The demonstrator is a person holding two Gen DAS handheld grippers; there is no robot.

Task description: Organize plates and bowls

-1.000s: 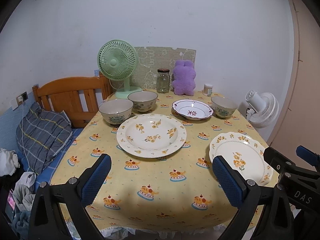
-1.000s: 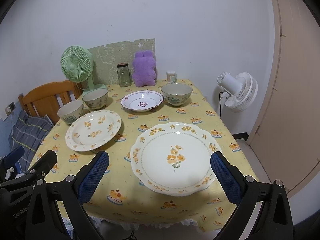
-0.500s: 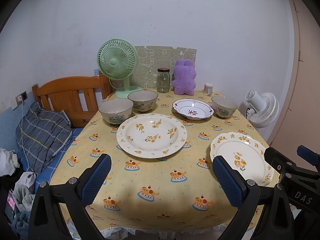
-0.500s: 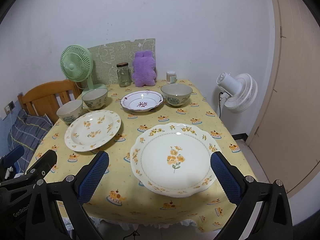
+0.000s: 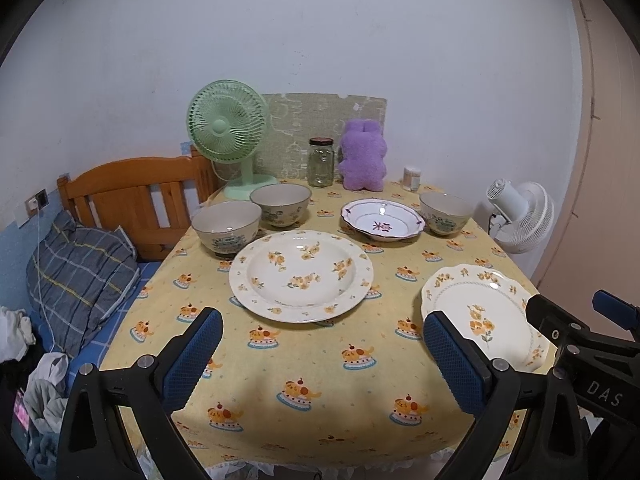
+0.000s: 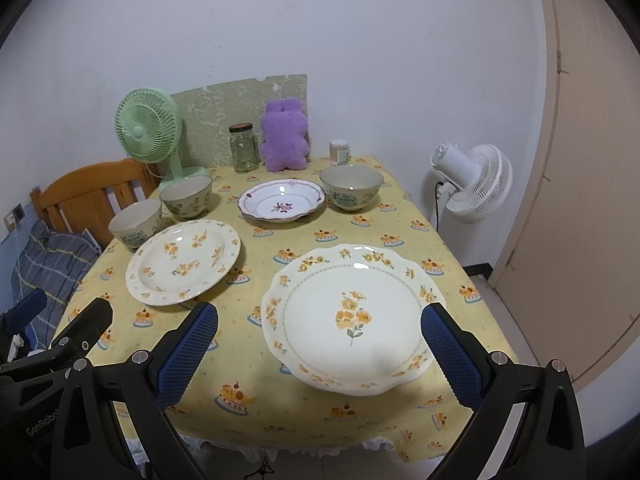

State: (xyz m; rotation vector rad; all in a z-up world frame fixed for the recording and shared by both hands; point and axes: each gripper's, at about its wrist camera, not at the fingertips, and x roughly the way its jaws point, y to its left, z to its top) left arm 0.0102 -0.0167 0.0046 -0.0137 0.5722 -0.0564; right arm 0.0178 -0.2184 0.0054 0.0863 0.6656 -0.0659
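While hovering wide open at bottom of frame, left gripper (image 5: 322, 354) faces glossy round floral plate (image 5: 301, 274) mid-frame; three ceramic bowls behind, nearest bowl (image 5: 226, 229) upper left.

Right wrist view: right gripper (image 6: 319, 348), jaws spread wide, holding nothing, flanks scalloped plate (image 6: 350, 318) low centre; green fan (image 6: 149, 130) upper left.

Two claws side by side, level, pointing forward. The left claw (image 5: 322, 354) has its blue-padded fingers (image 5: 190, 358) spread wide, gripping nothing. The right claw (image 6: 318, 350) is likewise spread wide, with nothing between its fingers (image 6: 450, 354).
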